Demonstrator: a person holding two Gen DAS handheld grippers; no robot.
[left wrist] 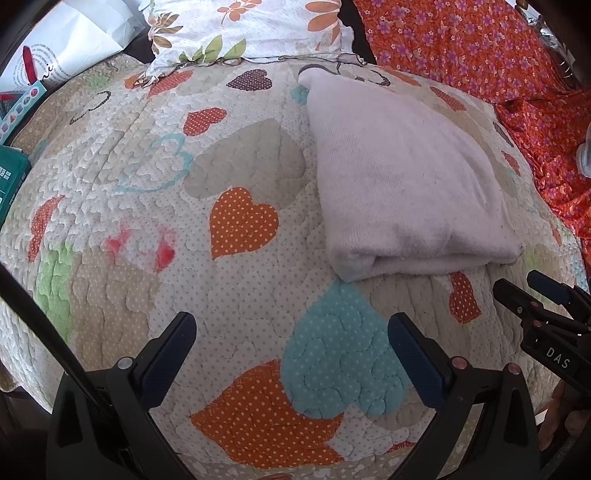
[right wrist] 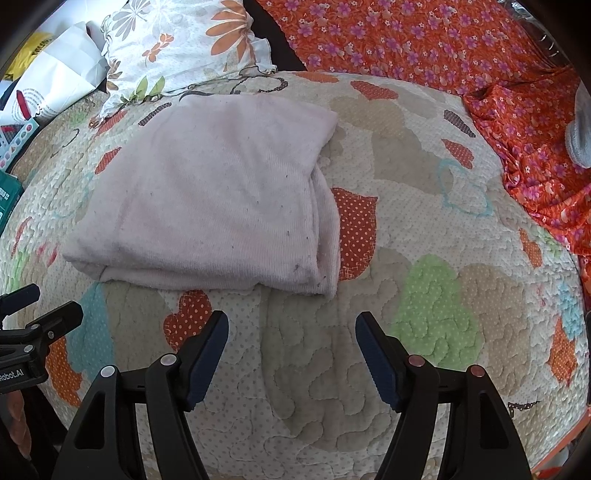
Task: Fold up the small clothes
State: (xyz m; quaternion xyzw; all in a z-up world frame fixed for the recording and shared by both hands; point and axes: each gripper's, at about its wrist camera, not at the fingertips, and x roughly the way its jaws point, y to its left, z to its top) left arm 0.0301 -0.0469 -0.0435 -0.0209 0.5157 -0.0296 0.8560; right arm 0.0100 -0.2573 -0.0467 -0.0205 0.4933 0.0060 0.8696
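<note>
My left tool [left wrist: 291, 354] and right tool [right wrist: 291, 354] both hang spread, empty; the folded pink cloth [right wrist: 221, 192] on the quilt [right wrist: 424, 221] looks soft, light, floppy; I'd pinch its layered near edge.

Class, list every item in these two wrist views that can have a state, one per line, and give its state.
pale pink garment: folded into a layered rectangle, lying flat on the quilt
left gripper: open, empty, clear of the garment
right gripper: open, empty, clear of the garment
heart quilt: spread flat
floral pillow: resting at the quilt's far edge
orange floral cloth: rumpled, unfolded
</note>
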